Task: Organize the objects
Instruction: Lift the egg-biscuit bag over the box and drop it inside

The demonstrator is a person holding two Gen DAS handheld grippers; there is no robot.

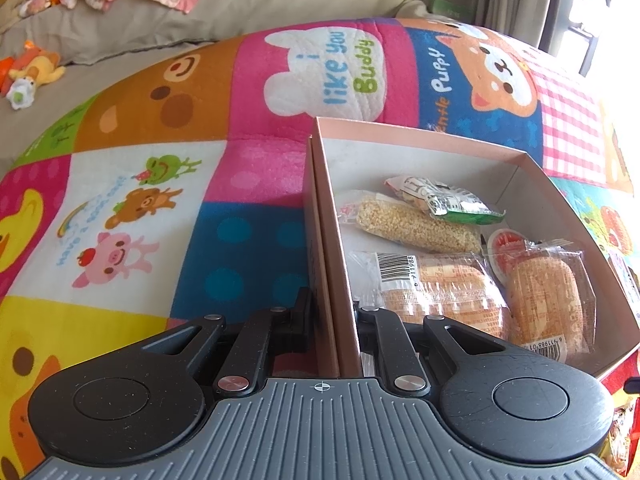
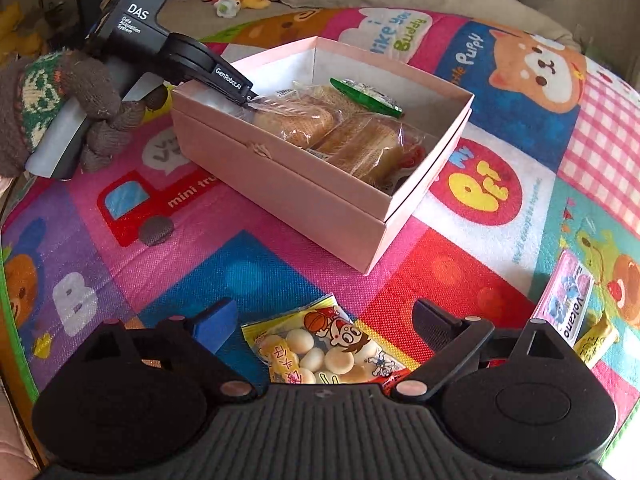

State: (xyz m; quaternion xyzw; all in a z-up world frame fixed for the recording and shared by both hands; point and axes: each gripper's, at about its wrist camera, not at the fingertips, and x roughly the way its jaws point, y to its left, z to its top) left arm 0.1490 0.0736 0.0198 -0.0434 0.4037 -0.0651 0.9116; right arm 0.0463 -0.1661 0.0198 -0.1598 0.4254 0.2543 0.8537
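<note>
On the left claw (image 2: pixel 250 98), "GenRobot.AI" and "DAS" are printed.

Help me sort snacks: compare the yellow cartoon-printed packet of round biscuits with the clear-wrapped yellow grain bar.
The yellow cartoon-printed packet of round biscuits lies on the colourful play mat, outside the pink cardboard box; the clear-wrapped yellow grain bar lies inside it. The packet is flat and printed; the bar is a plain log shape. The packet sits between the right gripper fingers; nothing grips the bar. Both are sealed snacks.

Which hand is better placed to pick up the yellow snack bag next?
Right. Its tongs are open around the yellow snack bag on the mat, while the left tongs are clamping the pink box wall.
</note>
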